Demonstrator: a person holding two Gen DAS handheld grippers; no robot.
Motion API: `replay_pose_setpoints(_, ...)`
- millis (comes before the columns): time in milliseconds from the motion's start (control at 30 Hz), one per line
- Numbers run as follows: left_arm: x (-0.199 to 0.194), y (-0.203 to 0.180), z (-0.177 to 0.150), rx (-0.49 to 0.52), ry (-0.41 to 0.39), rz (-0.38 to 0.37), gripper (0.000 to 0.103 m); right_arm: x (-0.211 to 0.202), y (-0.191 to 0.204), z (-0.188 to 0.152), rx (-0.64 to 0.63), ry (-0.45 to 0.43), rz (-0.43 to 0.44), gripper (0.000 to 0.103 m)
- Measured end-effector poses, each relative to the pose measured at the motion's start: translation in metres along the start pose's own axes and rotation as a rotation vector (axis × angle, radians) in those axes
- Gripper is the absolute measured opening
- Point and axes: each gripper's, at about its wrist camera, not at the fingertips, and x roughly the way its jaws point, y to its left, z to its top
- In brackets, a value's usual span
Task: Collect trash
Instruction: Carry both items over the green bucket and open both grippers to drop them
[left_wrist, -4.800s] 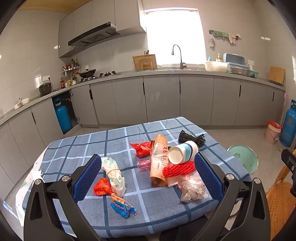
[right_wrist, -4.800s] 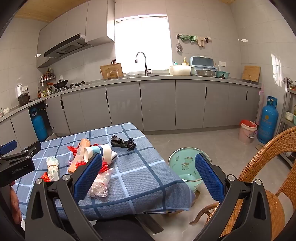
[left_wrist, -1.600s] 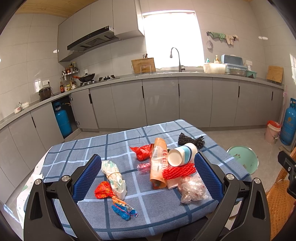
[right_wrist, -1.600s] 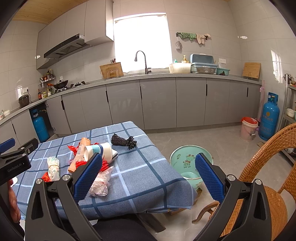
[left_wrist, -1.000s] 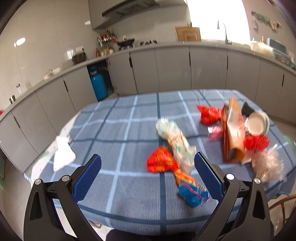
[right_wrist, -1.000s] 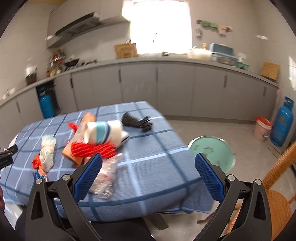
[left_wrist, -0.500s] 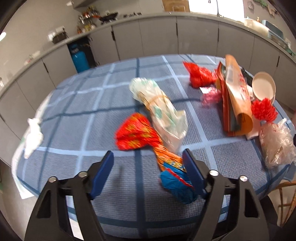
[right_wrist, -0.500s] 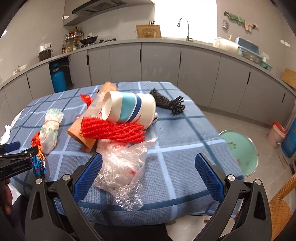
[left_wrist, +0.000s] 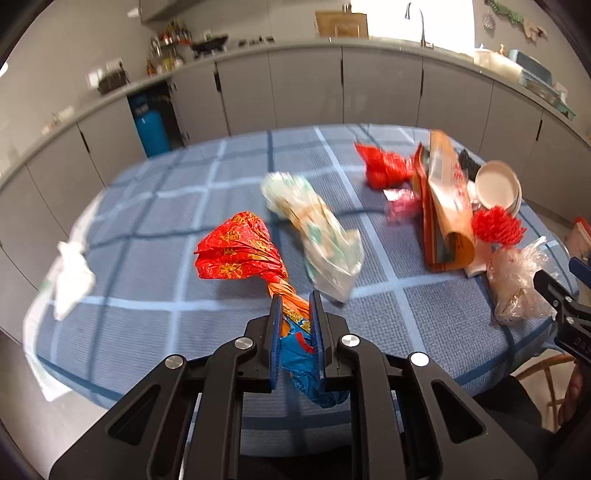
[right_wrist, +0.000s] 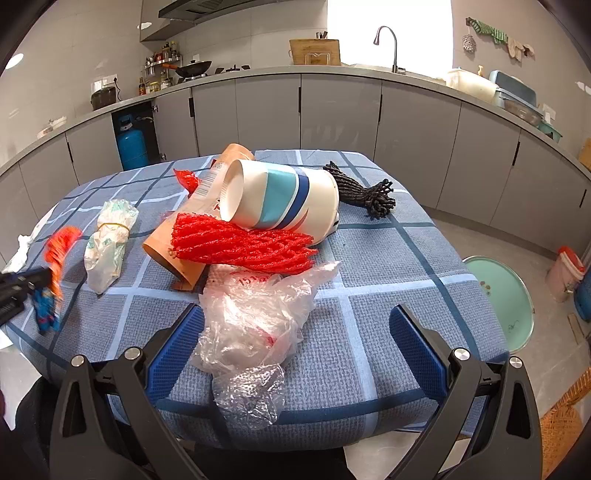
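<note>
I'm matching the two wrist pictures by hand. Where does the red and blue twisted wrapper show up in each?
Left wrist: red and blue wrapper at lower centre, its blue tail between the closing left gripper pads.
Right wrist: far left edge, blurred, beside the left gripper's tip.
Shared landmark: the banded white-green bag lies just right of it in both.

The left gripper (left_wrist: 295, 314) tilts down over the near edge of the blue checked tablecloth (left_wrist: 147, 266), its jaws closing on a twisted red-and-blue wrapper (left_wrist: 291, 321). The right gripper (right_wrist: 295, 336) stands wide open, angled down over the same cloth's near edge.
</note>
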Motion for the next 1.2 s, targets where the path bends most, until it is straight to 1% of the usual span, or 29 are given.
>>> replay_pose_setpoints(100, -0.013, 0.001, 0.004, 0.018, -0.046, 0.043, 0.015, -0.002, 0.000, 0.001, 0.000, -0.008, 0.018, 0.098)
replay_pose_setpoints(200, -0.026, -0.002, 0.014, 0.046, -0.115, 0.092, 0.015, -0.003, 0.002, 0.002, -0.004, -0.007, 0.041, 0.098)
replay_pose_setpoints(333, -0.032, -0.006, 0.032, 0.080, -0.173, 0.113, 0.015, -0.004, 0.007, 0.004, -0.030, -0.012, 0.053, 0.098)
replay_pose_setpoints(400, -0.032, -0.014, 0.039, 0.106, -0.191, 0.105, 0.015, 0.004, 0.006, 0.004, -0.030, 0.013, 0.060, 0.096)
replay_pose_setpoints(433, -0.030, -0.019, 0.042, 0.120, -0.195, 0.096, 0.015, 0.009, 0.006, 0.003, -0.027, 0.034, 0.074, 0.091)
replay_pose_setpoints(467, -0.027, -0.024, 0.044, 0.131, -0.196, 0.086, 0.015, 0.015, 0.005, 0.002, -0.024, 0.064, 0.106, 0.073)
replay_pose_setpoints(500, -0.024, -0.030, 0.047, 0.143, -0.197, 0.070, 0.015, 0.019, 0.005, 0.001, -0.020, 0.084, 0.133, 0.049)
replay_pose_setpoints(533, -0.022, -0.037, 0.050, 0.154, -0.197, 0.056, 0.015, 0.022, 0.004, 0.000, -0.015, 0.096, 0.155, 0.043)
replay_pose_setpoints(567, -0.021, -0.042, 0.052, 0.163, -0.196, 0.036, 0.015, 0.019, 0.004, -0.001, -0.019, 0.089, 0.164, 0.041)
replay_pose_setpoints(600, -0.020, -0.047, 0.054, 0.169, -0.198, 0.020, 0.015, 0.016, 0.004, -0.001, -0.029, 0.087, 0.169, 0.036)
replay_pose_setpoints(767, -0.026, -0.072, 0.070, 0.208, -0.241, -0.038, 0.015, -0.006, -0.004, -0.001, -0.035, 0.060, 0.194, 0.031)
replay_pose_setpoints(867, -0.029, -0.092, 0.081, 0.240, -0.264, -0.078, 0.015, -0.023, -0.014, 0.000, -0.023, 0.017, 0.170, 0.031)
replay_pose_setpoints(933, -0.030, -0.111, 0.089, 0.268, -0.278, -0.115, 0.015, -0.027, -0.024, 0.002, -0.006, -0.001, 0.145, 0.031)
replay_pose_setpoints(967, -0.030, -0.116, 0.090, 0.279, -0.283, -0.125, 0.015, -0.027, -0.027, 0.002, -0.001, -0.006, 0.132, 0.031)
replay_pose_setpoints(1033, -0.028, -0.136, 0.095, 0.303, -0.277, -0.176, 0.015, -0.023, -0.040, 0.002, 0.028, -0.008, 0.107, 0.031)
replay_pose_setpoints(1200, -0.023, -0.174, 0.100, 0.357, -0.276, -0.233, 0.015, -0.019, -0.070, 0.003, 0.082, -0.020, 0.058, 0.031)
